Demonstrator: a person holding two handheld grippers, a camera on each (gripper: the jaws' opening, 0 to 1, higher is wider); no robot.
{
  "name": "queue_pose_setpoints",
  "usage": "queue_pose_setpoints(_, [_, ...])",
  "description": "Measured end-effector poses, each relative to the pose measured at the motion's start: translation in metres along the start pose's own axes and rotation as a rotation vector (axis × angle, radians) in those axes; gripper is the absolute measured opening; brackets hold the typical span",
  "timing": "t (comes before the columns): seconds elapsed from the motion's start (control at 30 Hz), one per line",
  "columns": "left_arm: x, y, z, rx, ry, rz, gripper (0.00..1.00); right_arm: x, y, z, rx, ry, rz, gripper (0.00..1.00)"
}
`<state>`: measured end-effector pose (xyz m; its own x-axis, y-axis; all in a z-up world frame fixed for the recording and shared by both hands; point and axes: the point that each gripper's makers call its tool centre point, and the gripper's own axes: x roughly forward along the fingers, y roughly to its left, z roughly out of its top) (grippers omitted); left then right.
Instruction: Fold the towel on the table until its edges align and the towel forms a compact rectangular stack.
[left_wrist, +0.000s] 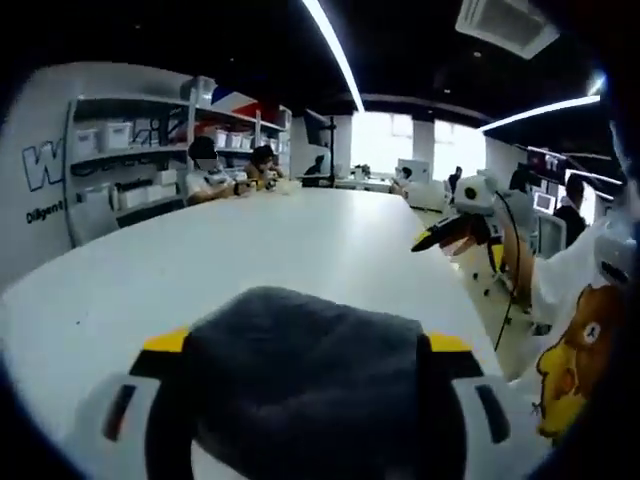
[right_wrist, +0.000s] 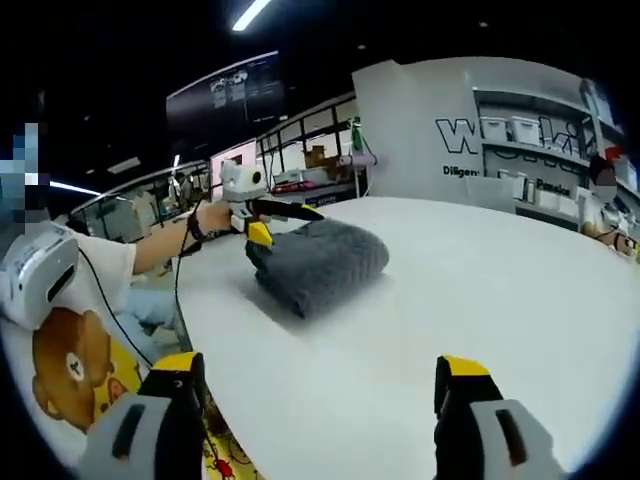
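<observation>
Reads "Diligen…" in part on the far wall sign (right_wrist: 470, 171). Holds white bins (left_wrist: 101, 138) on shelving, contents unreadable. Lies folded on the table (right_wrist: 480, 290): grey towel (right_wrist: 318, 262), clamped by left gripper (right_wrist: 262, 228). Hovers apart, empty: right gripper (right_wrist: 318, 420).

white tee w/ bear print (right_wrist: 70, 375), yellow-tipped black/white left claw (left_wrist: 310, 350), right claw (right_wrist: 320, 385)

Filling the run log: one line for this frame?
stage: fold nearly done | dark grey folded towel on white table | left gripper at towel edge | right gripper open, apart
</observation>
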<state>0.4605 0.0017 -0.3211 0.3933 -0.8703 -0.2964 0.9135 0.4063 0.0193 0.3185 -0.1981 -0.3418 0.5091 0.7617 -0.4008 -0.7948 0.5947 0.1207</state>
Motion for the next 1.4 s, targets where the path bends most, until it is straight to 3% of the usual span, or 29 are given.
queue_pose_setpoints(0.07, [0.003,-0.002,-0.005,0.025,-0.002,-0.01,0.96,0.002,-0.003,0.001,-0.002,0.007,-0.006,1.0])
queue_pose_setpoints(0.3, [-0.009,0.001,-0.032,0.105,0.084,-0.023,0.89,0.007,-0.007,0.002,-0.003,0.015,-0.014,1.0])
queue_pose_setpoints(0.43, [-0.019,0.01,-0.044,0.104,0.109,-0.017,0.89,0.012,-0.007,0.001,0.002,0.019,-0.007,1.0])
queue_pose_setpoints(0.67, [-0.017,0.008,-0.066,0.082,0.148,-0.051,0.89,0.017,-0.004,0.001,0.007,0.02,0.008,1.0])
queue_pose_setpoints(0.83, [-0.015,0.005,-0.073,0.053,0.125,-0.053,0.89,0.017,-0.002,-0.003,0.01,0.026,0.008,1.0])
queue_pose_setpoints(0.97, [-0.018,0.001,-0.071,0.036,0.093,-0.04,0.9,0.02,-0.003,-0.005,0.017,0.025,0.01,1.0])
queue_pose_setpoints(1.13, [-0.024,-0.006,-0.051,-0.097,-0.036,-0.048,0.99,0.028,0.004,-0.01,0.019,0.04,0.033,1.0])
queue_pose_setpoints(1.2, [-0.028,-0.008,-0.049,-0.085,-0.034,-0.044,0.99,0.028,0.006,-0.01,0.018,0.038,0.038,1.0])
queue_pose_setpoints(1.33, [-0.048,0.003,-0.028,-0.061,-0.086,0.026,0.99,0.028,0.008,-0.008,0.015,0.037,0.043,1.0])
queue_pose_setpoints(1.4, [-0.06,0.01,-0.026,-0.059,-0.073,0.073,0.99,0.027,0.008,-0.006,0.014,0.032,0.037,1.0])
